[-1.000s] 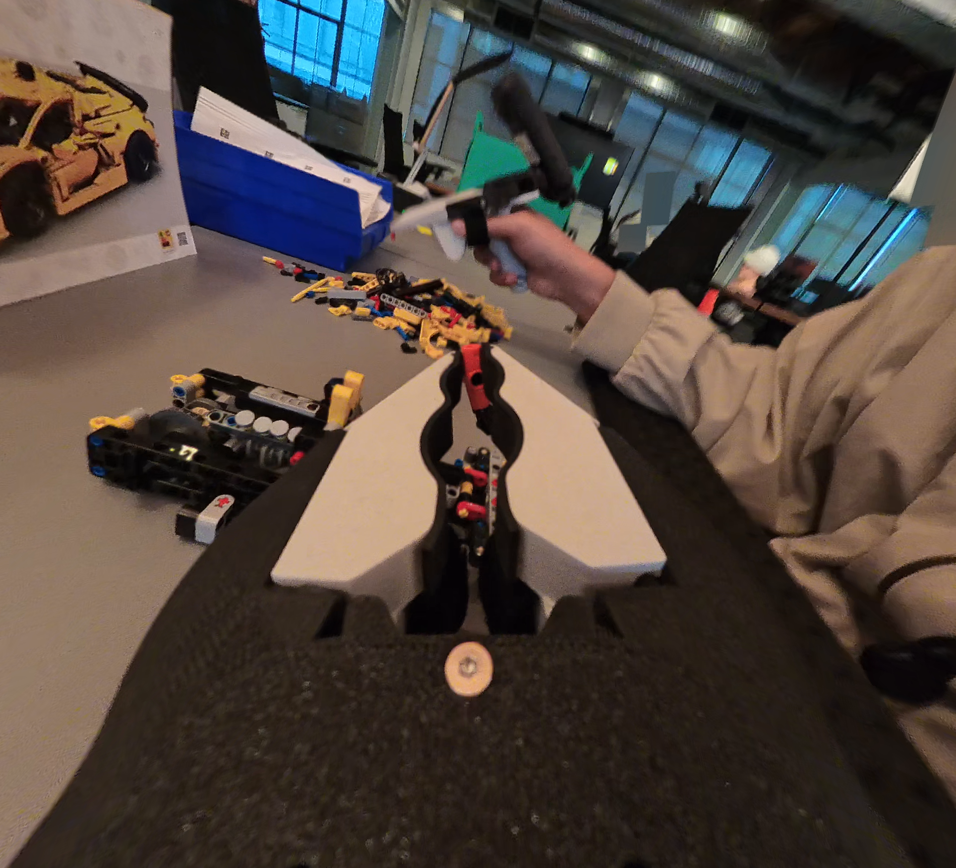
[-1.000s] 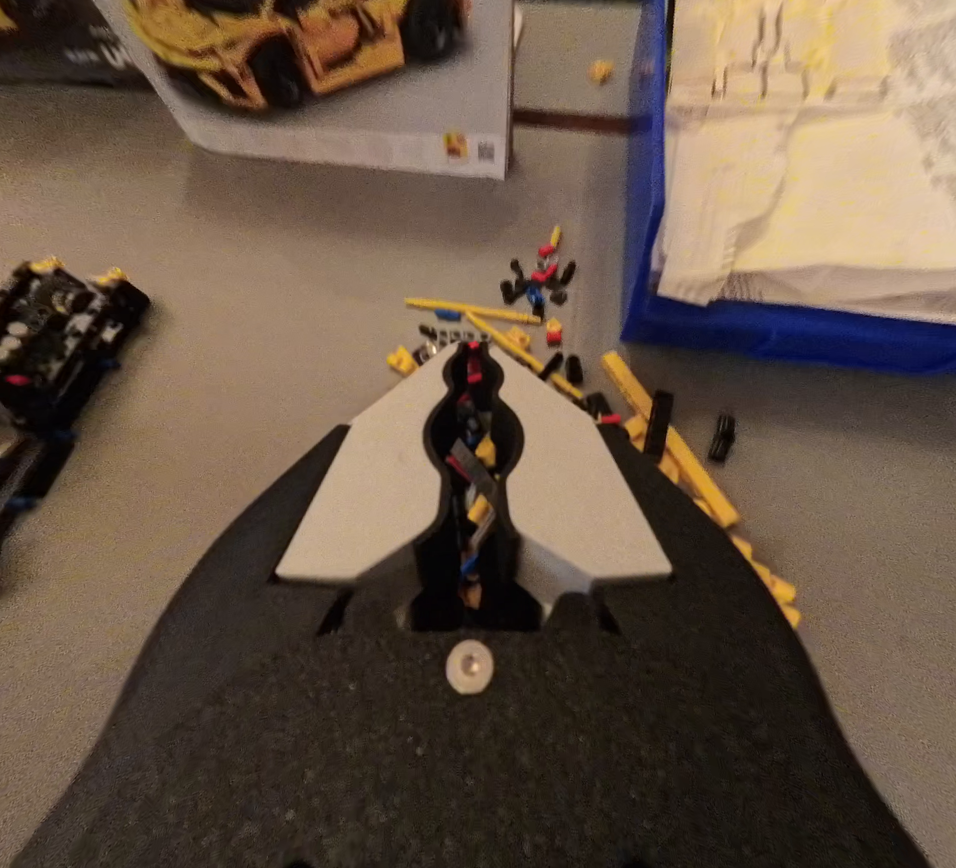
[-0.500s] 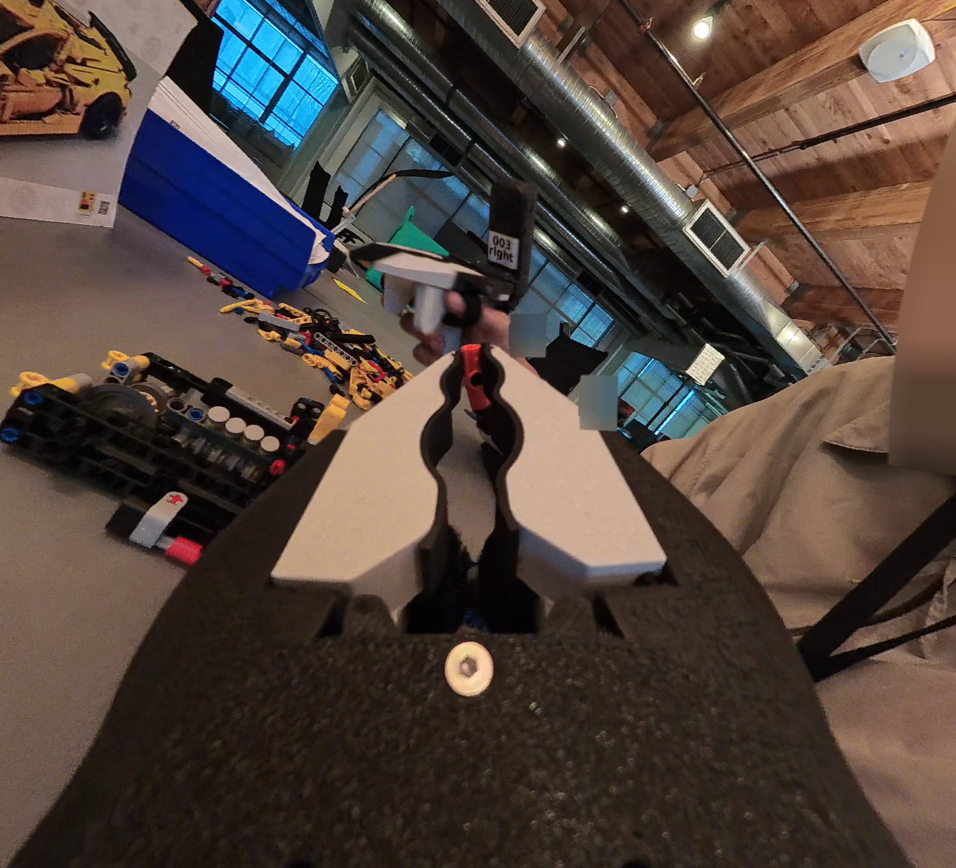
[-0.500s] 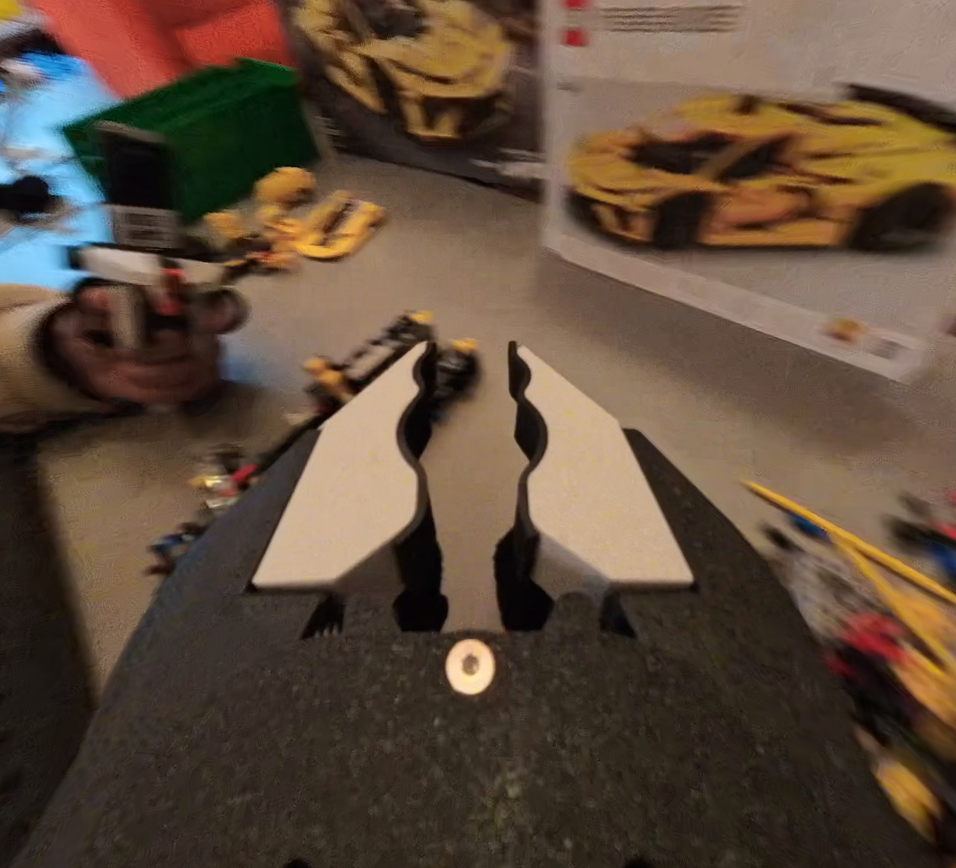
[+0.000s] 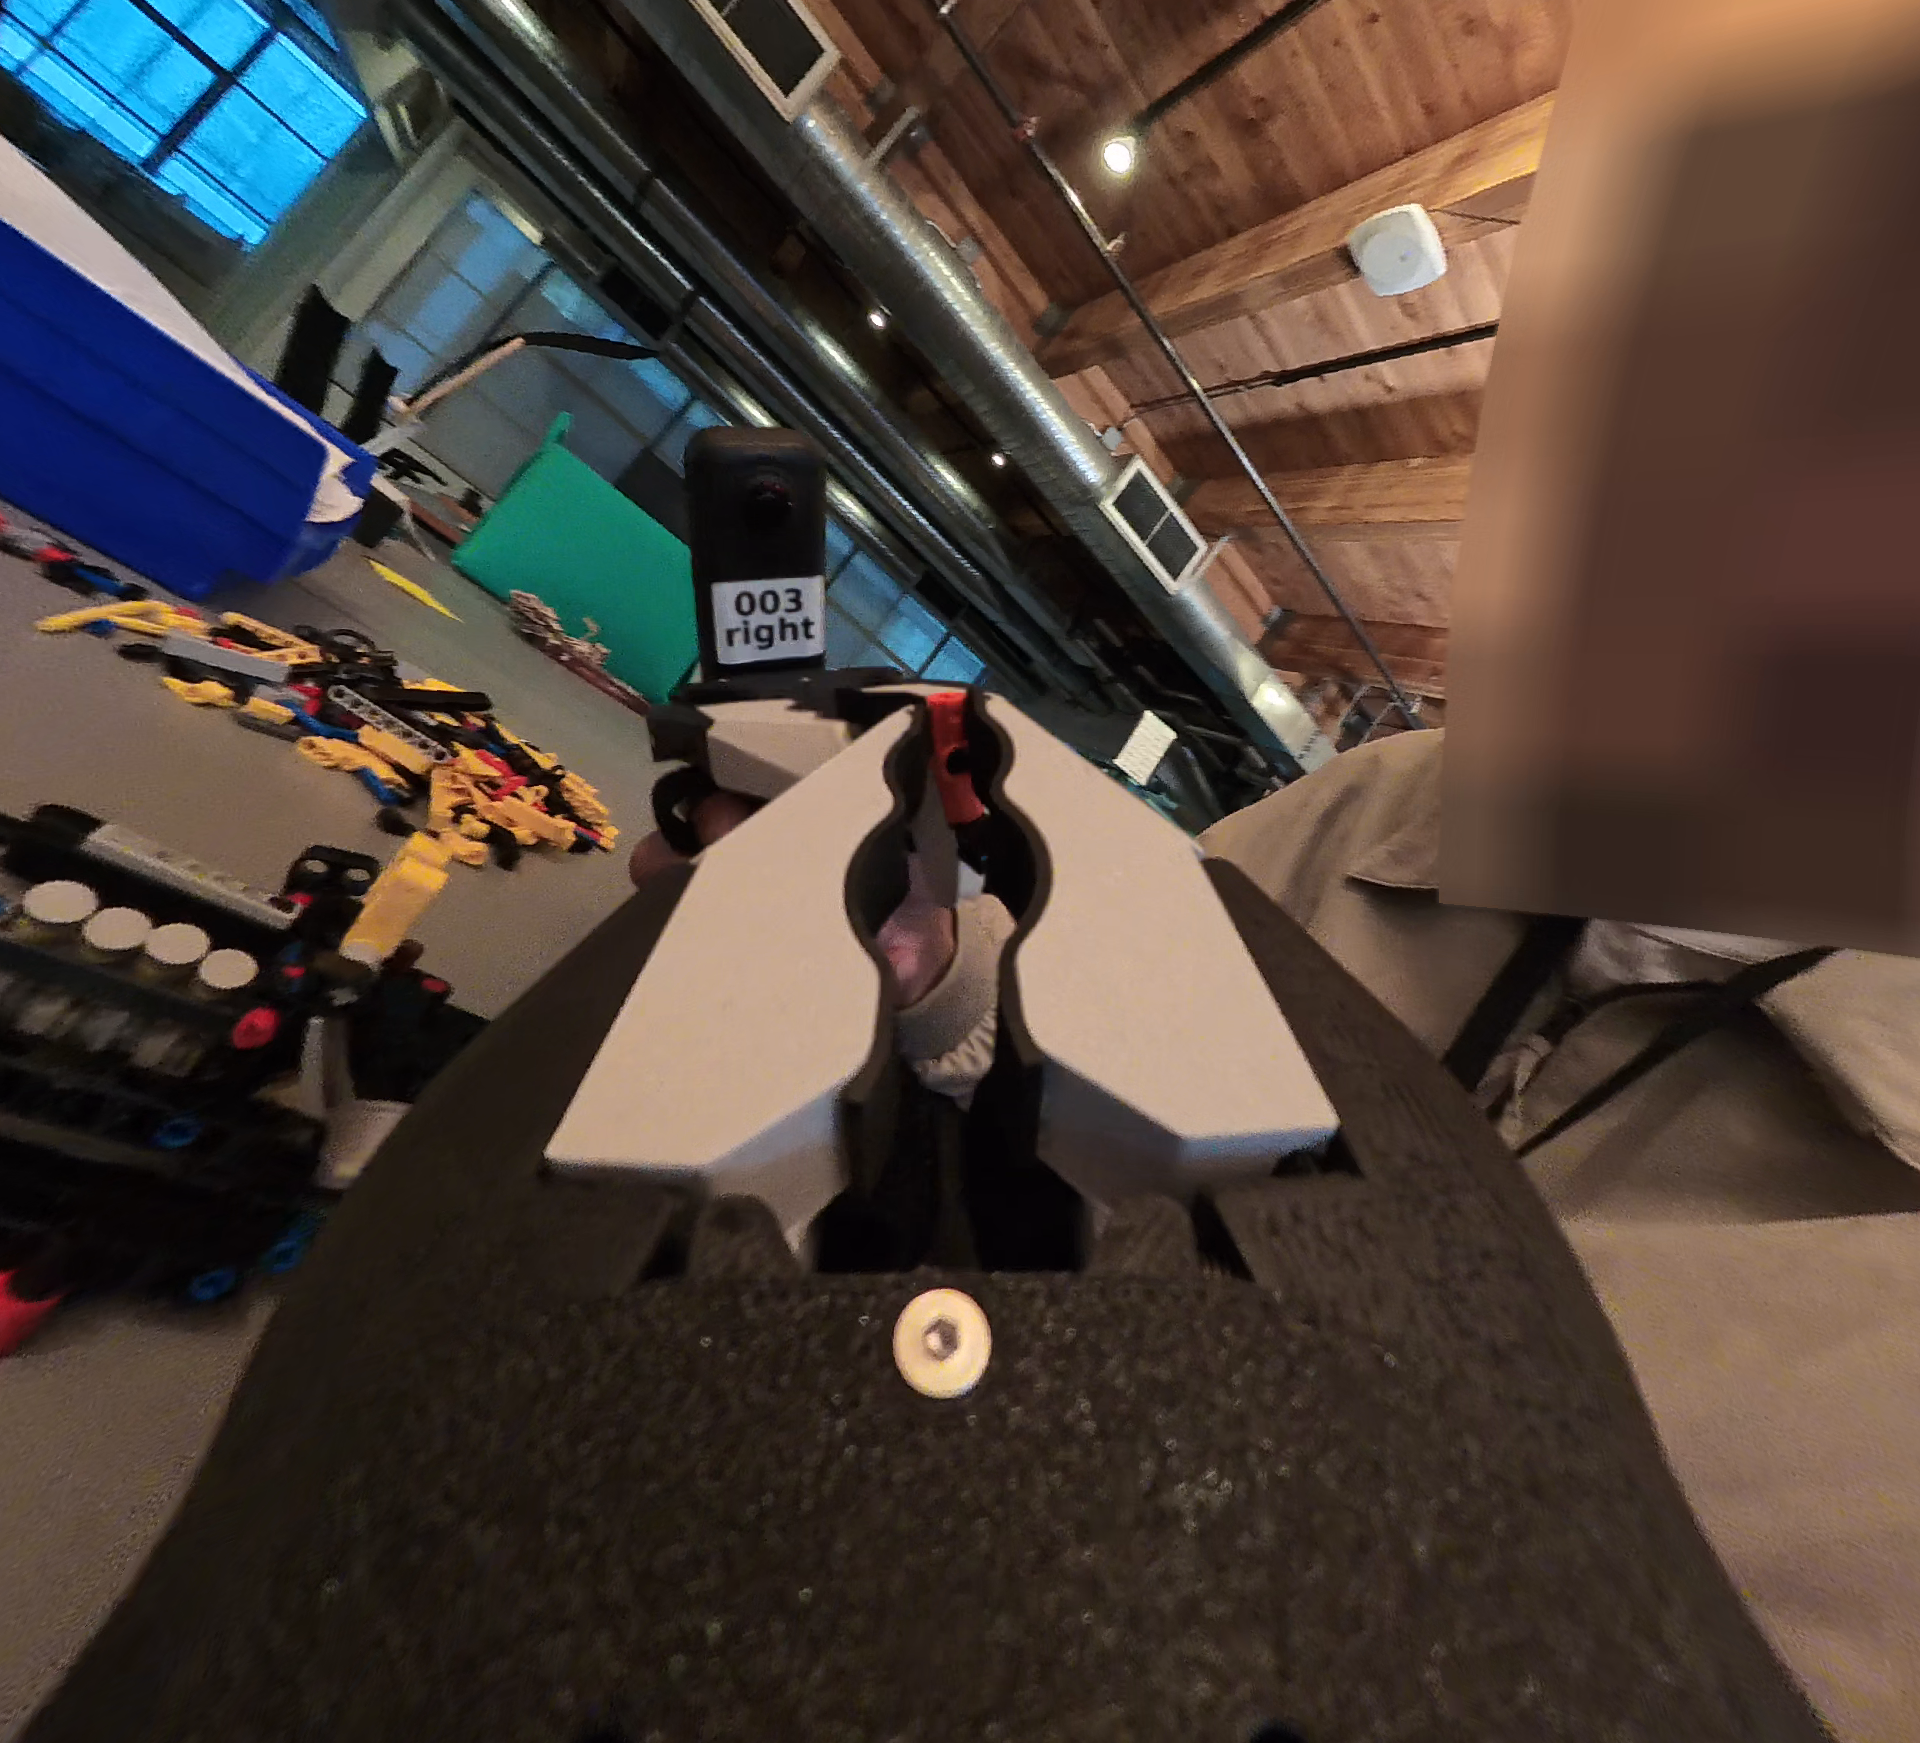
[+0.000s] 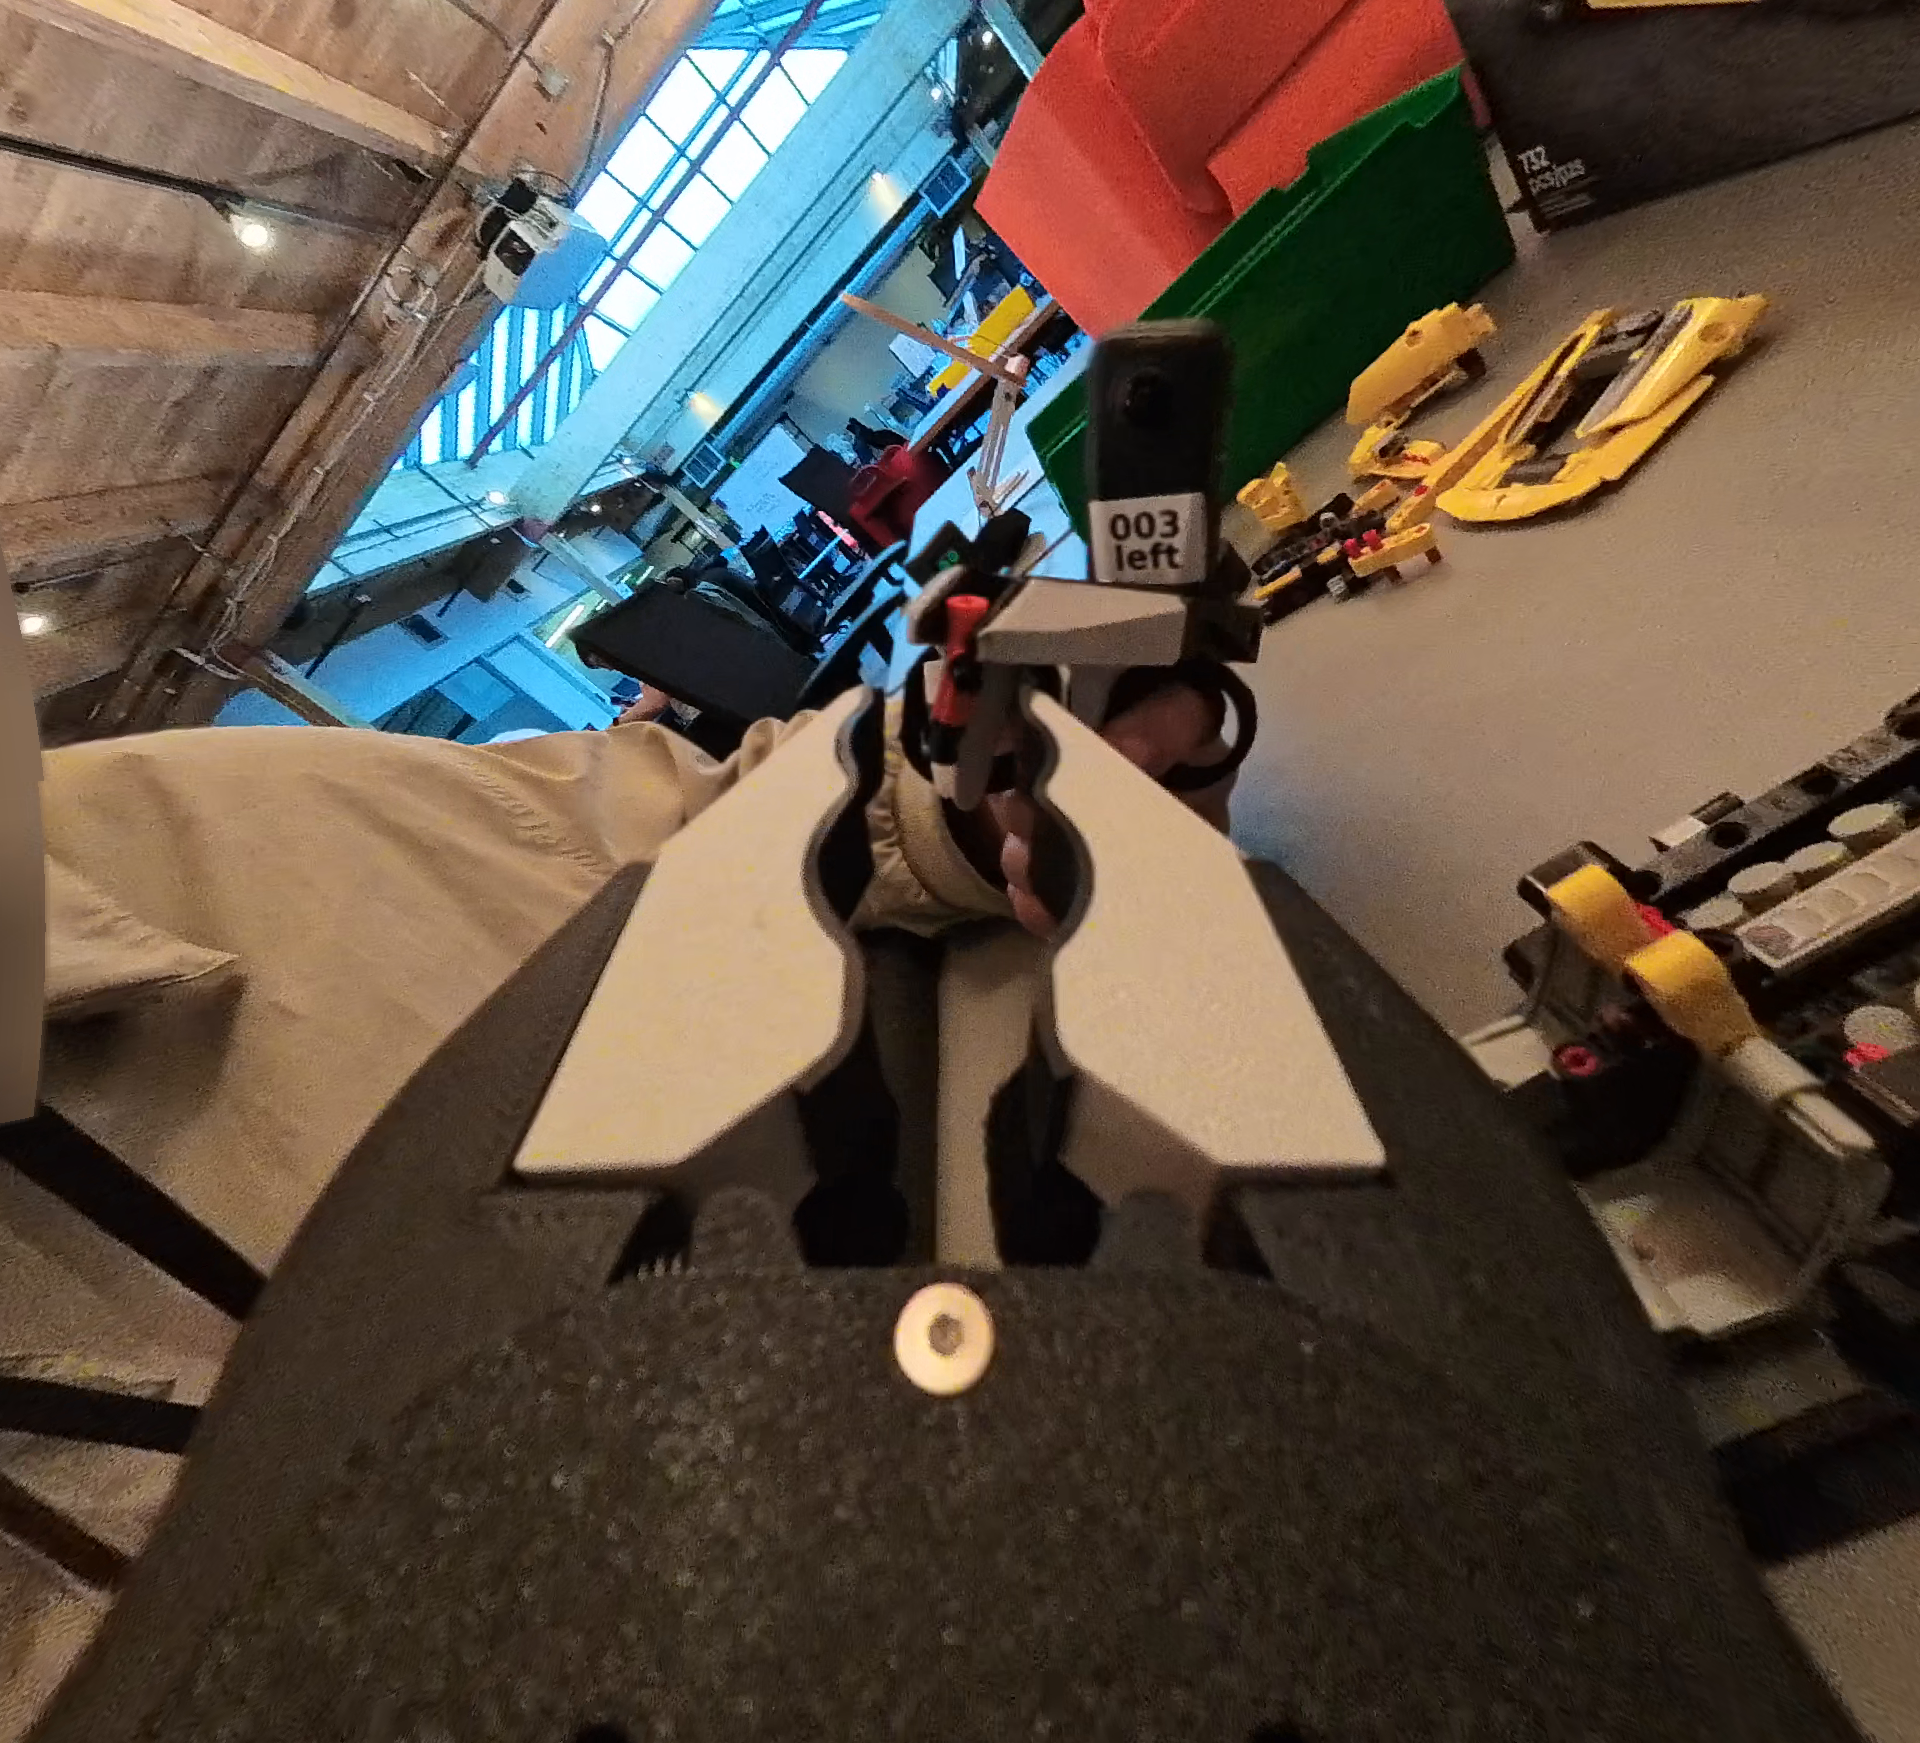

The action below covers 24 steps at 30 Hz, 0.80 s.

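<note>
My left gripper is shut on a small red pin piece, with a grey beam hanging from it. It is held up in the air, tilted upward. My right gripper is open and faces the left one tip to tip. In the right wrist view the left gripper pinches the red pin piece, and the grey beam hangs between my right fingertips; I cannot tell whether they touch it. The right gripper's fingers show just behind the left tips.
A black, partly built model chassis lies on the grey table under the grippers. A pile of loose yellow, black and red pieces, a blue bin, a green bin, yellow body panels and a person's beige sleeve surround them. My two grippers' fingertips are within a few centimetres of each other.
Both grippers have lifted off the table and turned to face each other. The right gripper has opened and closed in on the left one's tips. The left one still holds the red pin piece.
</note>
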Available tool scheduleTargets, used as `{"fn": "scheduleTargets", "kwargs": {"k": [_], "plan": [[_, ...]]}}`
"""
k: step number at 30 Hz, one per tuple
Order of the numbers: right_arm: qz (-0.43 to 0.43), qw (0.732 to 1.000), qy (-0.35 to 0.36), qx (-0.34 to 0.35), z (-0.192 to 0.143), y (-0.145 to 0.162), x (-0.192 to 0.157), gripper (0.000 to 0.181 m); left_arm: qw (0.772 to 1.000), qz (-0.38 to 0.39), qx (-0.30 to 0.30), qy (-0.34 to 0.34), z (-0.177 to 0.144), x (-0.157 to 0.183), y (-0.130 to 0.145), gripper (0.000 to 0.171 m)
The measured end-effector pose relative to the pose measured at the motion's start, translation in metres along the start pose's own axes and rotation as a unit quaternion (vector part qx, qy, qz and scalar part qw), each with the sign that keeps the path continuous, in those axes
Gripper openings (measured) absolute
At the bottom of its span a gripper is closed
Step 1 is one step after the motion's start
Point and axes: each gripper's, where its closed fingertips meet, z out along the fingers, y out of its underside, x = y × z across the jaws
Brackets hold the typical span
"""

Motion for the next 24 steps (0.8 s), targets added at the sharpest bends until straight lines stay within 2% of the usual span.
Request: {"fn": "scheduleTargets", "kwargs": {"k": [1, 6, 10, 13, 15, 19, 24], "plan": [[-0.006, 1.0, -0.009, 0.005, -0.001, -0.002, -0.004, 0.015, 1.0, -0.002, -0.003, 0.004, 0.0, 0.001, 0.001, 0.007], [0.009, 1.0, -0.02, 0.004, -0.002, 0.0, -0.004, 0.003, 1.0, 0.004, -0.015, 0.01, 0.003, 0.005, 0.006, 0.007], [0.023, 0.999, -0.028, -0.006, -0.003, 0.004, -0.002, 0.003, 0.999, 0.017, -0.026, -0.005, 0.003, 0.001, 0.009, 0.007], [-0.017, 0.999, 0.029, -0.004, -0.012, 0.001, 0.013, 0.002, 0.995, 0.054, -0.041, -0.068, 0.001, -0.015, 0.011, 0.01], [-0.036, 0.998, 0.044, 0.003, -0.017, -0.003, 0.015, 0.002, 0.992, 0.067, -0.061, -0.086, 0.0, -0.019, 0.015, 0.013], [-0.053, 0.997, 0.055, -0.009, -0.018, 0.0, 0.016, 0.002, 0.987, 0.1, -0.076, -0.102, 0.001, -0.021, 0.021, 0.007], [-0.037, 0.998, 0.056, -0.018, -0.019, 0.002, 0.02, 0.002, 0.987, 0.091, -0.077, -0.11, 0.001, -0.025, 0.022, 0.008]]}}
